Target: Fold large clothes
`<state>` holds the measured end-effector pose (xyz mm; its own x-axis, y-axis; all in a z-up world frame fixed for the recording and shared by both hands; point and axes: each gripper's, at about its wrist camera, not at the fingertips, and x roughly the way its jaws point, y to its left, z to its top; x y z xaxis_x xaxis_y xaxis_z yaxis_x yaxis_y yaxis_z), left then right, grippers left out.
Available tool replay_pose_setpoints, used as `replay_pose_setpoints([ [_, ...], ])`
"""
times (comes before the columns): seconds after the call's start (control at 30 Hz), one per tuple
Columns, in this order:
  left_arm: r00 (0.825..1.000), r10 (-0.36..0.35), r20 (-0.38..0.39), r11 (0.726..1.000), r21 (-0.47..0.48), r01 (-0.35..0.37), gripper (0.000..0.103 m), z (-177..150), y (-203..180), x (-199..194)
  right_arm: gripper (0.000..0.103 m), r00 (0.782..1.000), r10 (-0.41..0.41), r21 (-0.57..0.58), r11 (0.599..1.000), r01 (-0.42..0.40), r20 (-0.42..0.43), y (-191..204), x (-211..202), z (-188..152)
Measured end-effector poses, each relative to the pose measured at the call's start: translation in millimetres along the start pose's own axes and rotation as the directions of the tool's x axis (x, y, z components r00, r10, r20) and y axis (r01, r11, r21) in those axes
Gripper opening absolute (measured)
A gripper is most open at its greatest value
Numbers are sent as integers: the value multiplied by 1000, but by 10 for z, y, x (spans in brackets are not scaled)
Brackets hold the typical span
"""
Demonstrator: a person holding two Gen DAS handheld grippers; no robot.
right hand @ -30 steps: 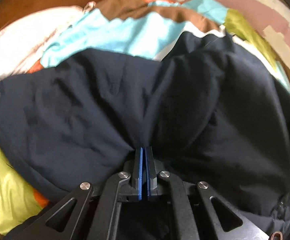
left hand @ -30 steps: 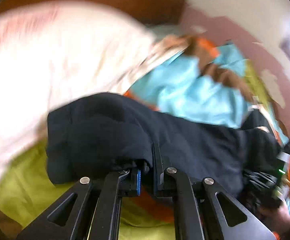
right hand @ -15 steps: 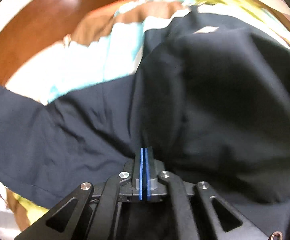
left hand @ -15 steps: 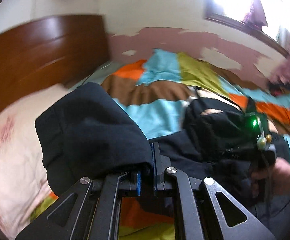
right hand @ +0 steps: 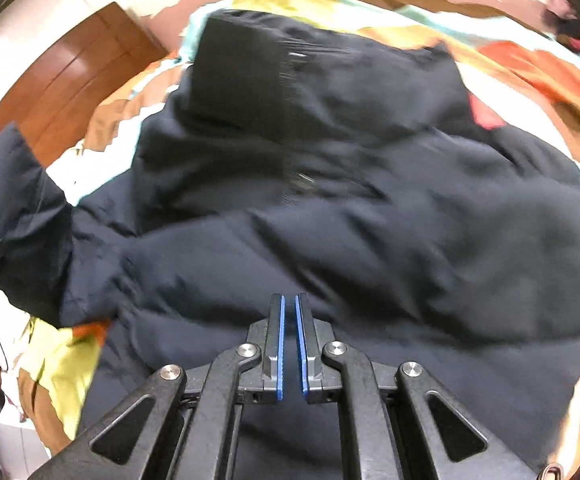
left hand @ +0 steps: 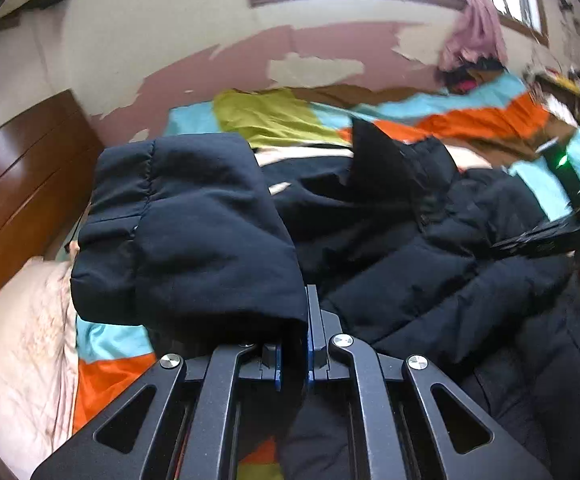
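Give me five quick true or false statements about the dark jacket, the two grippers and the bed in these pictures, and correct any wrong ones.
1. The left gripper is clamped on a fold of the dark jacket. True.
2. The right gripper pinches jacket fabric between its fingers. False: its jaws stand slightly apart with nothing between them, and the jacket lies beyond.
3. The jacket lies on a patchwork bedspread of orange, blue, green and brown. True.
4. The wooden headboard is painted white. False: it is reddish-brown wood.
5. The wall behind the bed has peeling paint. True.
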<state>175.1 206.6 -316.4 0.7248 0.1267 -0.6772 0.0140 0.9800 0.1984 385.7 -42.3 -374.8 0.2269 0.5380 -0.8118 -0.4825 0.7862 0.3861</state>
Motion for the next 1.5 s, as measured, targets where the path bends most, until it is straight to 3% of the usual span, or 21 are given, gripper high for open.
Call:
replay_pose_setpoints([
  [0.1, 1000, 6, -27, 998, 62, -4, 6, 13, -245, 173, 8, 1000, 1, 32, 999, -1, 4, -161, -138, -117],
  [0.27, 996, -39, -77, 986, 157, 51, 6, 64, -664, 436, 8, 999, 46, 134, 990, -48, 17, -354, -222, -221],
  [0.43, 994, -48, -94, 952, 298, 74, 6, 32, -1222, 716, 8, 995, 93, 203, 974, -98, 32, -536, -283, -184],
  [0.57, 992, -23, -121, 879, 471, 78, 6, -138, -1735, 972, 8, 981, 188, 284, 939, -193, 44, -744, -351, -162],
  [0.63, 994, 9, -112, 815, 576, 57, 6, -291, -1971, 1074, 9, 968, 248, 320, 914, -249, 43, -805, -353, -138],
  [0.7, 994, 32, -106, 773, 633, 42, 6, -396, -2081, 1127, 14, 950, 310, 349, 887, -304, 41, -848, -345, -107],
  [0.77, 995, 48, -88, 735, 677, 24, 6, -481, -2139, 1143, 30, 936, 350, 358, 869, -341, 40, -859, -350, -76],
  [0.83, 996, 56, -74, 709, 705, 13, 6, -546, -2157, 1154, 37, 930, 367, 353, 866, -354, 33, -840, -356, -40],
  [0.97, 997, 59, -50, 662, 749, -2, 9, -623, -2145, 1169, 38, 917, 398, 326, 866, -380, 15, -754, -381, 31],
  [1.03, 996, 27, -81, 696, 717, 40, 9, -582, -2083, 1175, 38, 922, 387, 309, 876, -370, 5, -718, -382, 53],
  [1.1, 992, -7, -122, 738, 669, 88, 9, -506, -2007, 1198, 38, 949, 314, 272, 916, -295, -26, -687, -358, 64],
  [1.13, 991, -28, -130, 752, 651, 107, 9, -463, -1975, 1193, 38, 966, 255, 246, 940, -236, -46, -674, -338, 63],
  [1.23, 979, -108, -170, 781, 595, 190, 10, -339, -1912, 1187, 38, 984, 158, 197, 971, -139, -87, -663, -271, 28],
  [1.33, 967, -170, -191, 800, 546, 249, 14, -171, -1960, 1238, 38, 982, 168, 228, 963, -144, -91, -736, -252, -23],
  [1.5, 970, -158, -187, 849, 476, 230, 18, 148, -2013, 1414, 38, 984, 157, 292, 948, -128, -79, -942, -341, -120],
])
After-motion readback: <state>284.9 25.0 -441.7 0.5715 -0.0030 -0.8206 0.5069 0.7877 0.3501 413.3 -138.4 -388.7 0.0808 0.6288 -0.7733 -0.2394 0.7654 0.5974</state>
